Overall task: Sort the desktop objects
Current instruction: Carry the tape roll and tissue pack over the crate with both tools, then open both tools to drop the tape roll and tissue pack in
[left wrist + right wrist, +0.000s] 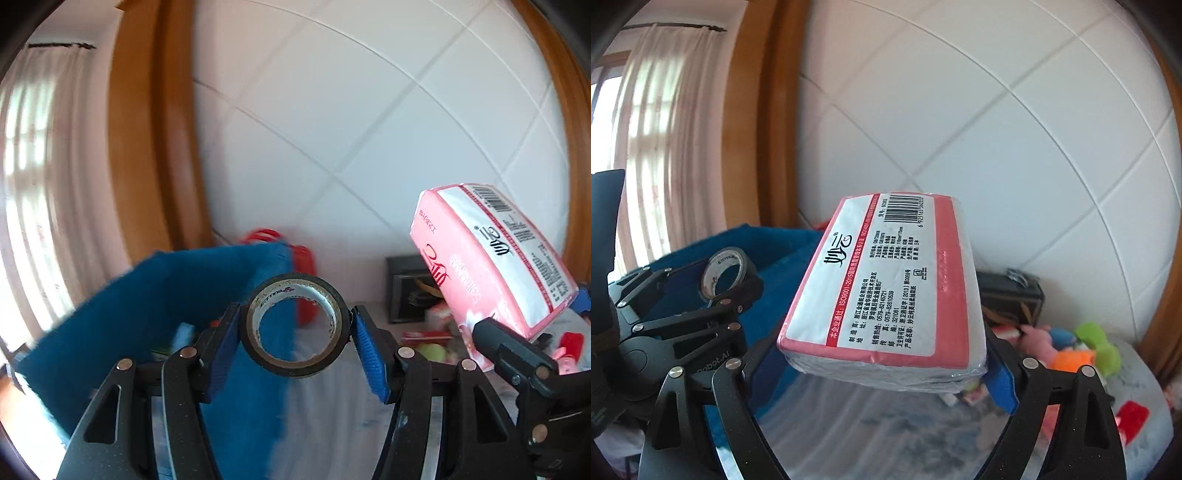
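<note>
The tape roll [294, 326] is sitting between the blue pads [370, 356] of the left gripper [294, 332], pressed on both sides at a middling spread; its hole is facing back toward the camera, so its axis is running along the fingers, tipped a little upward. It is being held up in the air, in front of the blue fabric bin [155, 299] and above that bin's near rim.

To the right of the bin, the pink tissue pack [886, 288] is being carried by the right gripper [882, 365] — jaws standing wide, clamped across the pack's width near its near end. The pack's long axis is pointing away from the camera and rising, printed label up, barcode at the far end. In the left wrist view the same pack [491, 258] is slanting up to the left.

Further right of the bin, a dark box [1012, 299] and blurred plush toys [1082, 347] are lying on the tabletop [886, 424] — below both held things, against the white tiled wall [369, 129].
</note>
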Demonstrator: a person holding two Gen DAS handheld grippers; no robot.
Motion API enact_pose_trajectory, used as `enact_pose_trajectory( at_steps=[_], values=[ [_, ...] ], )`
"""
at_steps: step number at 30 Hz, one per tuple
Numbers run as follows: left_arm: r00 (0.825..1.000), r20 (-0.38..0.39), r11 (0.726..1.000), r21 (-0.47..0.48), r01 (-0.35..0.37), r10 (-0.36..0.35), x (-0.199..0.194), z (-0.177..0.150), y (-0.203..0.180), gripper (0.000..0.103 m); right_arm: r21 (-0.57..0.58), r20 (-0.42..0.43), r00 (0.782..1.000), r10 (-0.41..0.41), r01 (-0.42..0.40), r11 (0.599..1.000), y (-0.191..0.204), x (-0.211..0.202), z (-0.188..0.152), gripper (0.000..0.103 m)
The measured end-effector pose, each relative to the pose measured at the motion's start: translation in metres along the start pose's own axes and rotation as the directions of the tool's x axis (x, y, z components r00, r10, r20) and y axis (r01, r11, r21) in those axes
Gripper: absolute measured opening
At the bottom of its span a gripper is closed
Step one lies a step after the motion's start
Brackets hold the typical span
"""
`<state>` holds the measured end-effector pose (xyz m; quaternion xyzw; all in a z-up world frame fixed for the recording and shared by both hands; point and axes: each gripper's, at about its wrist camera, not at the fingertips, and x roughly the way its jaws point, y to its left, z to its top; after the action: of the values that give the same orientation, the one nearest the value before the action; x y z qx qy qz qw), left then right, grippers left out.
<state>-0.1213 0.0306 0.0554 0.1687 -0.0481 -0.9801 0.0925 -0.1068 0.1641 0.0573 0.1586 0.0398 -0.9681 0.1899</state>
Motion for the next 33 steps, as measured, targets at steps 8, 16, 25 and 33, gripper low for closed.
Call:
enact_pose_trajectory(
  at_steps=[8, 16, 25, 33],
  values=[
    [0.975, -0.214, 0.997, -0.026, -0.067, 0.060, 0.044, 0.003, 0.135, 0.059, -0.022, -0.053, 0.994, 0.096, -0.097, 0.995, 0.101, 0.042, 0.039, 0.091],
    [0.929, -0.363, 0.992, -0.066, -0.110, 0.078, 0.082, -0.023, 0.224, 0.059, -0.064, -0.172, 0.970, 0.171, -0.184, 0.981, 0.205, 0.100, 0.052, 0.091],
    [0.898, -0.438, 0.990, -0.101, -0.096, 0.042, 0.098, -0.053, 0.251, 0.059, -0.142, -0.265, 0.958, 0.115, -0.156, 0.978, 0.253, 0.128, 0.043, 0.091],
    [0.892, -0.451, 0.988, -0.122, -0.099, 0.034, 0.103, -0.060, 0.258, 0.064, -0.198, -0.264, 0.963, 0.052, -0.107, 0.974, 0.266, 0.133, 0.037, 0.092]
  ],
)
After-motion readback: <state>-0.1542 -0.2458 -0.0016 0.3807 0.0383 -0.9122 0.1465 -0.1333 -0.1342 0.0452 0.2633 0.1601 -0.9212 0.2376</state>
